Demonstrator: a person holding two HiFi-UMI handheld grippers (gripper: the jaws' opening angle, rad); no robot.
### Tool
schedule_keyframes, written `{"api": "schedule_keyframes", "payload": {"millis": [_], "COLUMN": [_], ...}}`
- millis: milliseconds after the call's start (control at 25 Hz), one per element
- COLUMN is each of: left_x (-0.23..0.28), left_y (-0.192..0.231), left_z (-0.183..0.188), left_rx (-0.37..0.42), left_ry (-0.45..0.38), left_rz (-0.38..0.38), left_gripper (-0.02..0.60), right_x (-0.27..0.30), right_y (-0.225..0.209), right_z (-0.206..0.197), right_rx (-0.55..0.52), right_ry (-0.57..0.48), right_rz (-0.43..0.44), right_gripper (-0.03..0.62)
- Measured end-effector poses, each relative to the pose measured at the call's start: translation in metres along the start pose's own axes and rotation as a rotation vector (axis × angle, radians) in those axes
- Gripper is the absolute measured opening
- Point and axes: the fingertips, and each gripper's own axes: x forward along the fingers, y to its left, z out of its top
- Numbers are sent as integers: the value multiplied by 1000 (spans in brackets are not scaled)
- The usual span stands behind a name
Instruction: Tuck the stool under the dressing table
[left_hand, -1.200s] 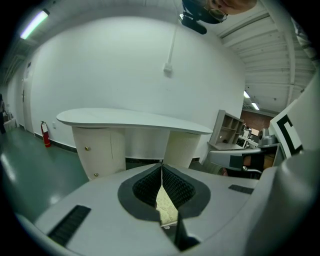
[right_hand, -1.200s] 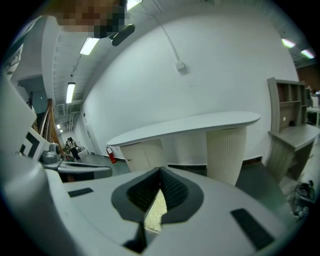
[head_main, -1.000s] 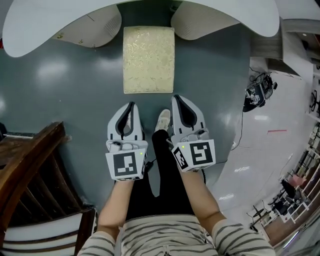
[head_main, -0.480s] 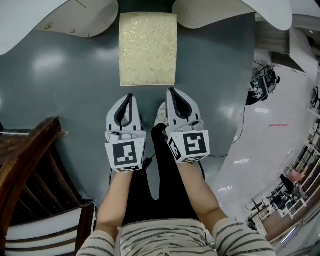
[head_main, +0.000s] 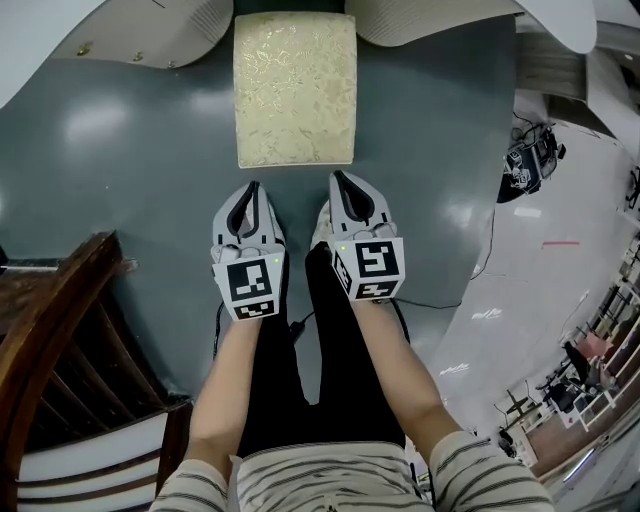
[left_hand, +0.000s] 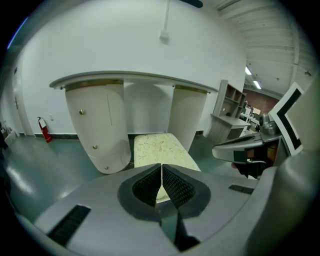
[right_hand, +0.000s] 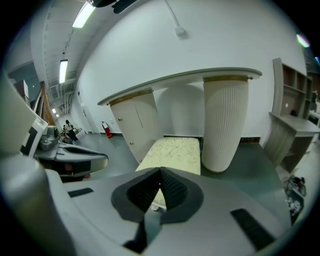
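The stool (head_main: 295, 88) has a cream, gold-patterned square seat and stands on the grey floor, its far edge between the two rounded pedestals of the white dressing table (head_main: 40, 40). My left gripper (head_main: 251, 186) and right gripper (head_main: 336, 177) are side by side just short of the seat's near edge, not touching it. Both are shut with nothing between the jaws. In the left gripper view the stool (left_hand: 159, 151) lies straight ahead past my shut left gripper (left_hand: 161, 166), under the table top (left_hand: 135, 78). The right gripper view shows the stool (right_hand: 172, 153) beyond my right gripper (right_hand: 160, 171).
A dark wooden chair (head_main: 60, 340) stands at my left. A ribbed white pedestal (right_hand: 225, 120) flanks the stool's right, a smooth one (left_hand: 97, 125) its left. A black device with cables (head_main: 525, 165) lies on the pale floor at right. My legs and a shoe (head_main: 322, 225) are below the grippers.
I have stepped forward: the stool and table have slid up the head view, and both grippers have come closer to the seat's near edge. Their jaws stay shut.
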Motion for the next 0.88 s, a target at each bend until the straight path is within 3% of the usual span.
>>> {"api": "schedule_keyframes", "payload": {"millis": [880], "left_x": [50], "left_y": [7], "left_z": [-74], "left_rx": [38], "left_ry": [147], "left_rz": [19], "left_gripper": [8], "right_x": [42], "right_y": [-22], "right_z": [-68], "right_rx": [2], "right_ry": [140], "right_rz": [-47], "right_gripper": [5]}}
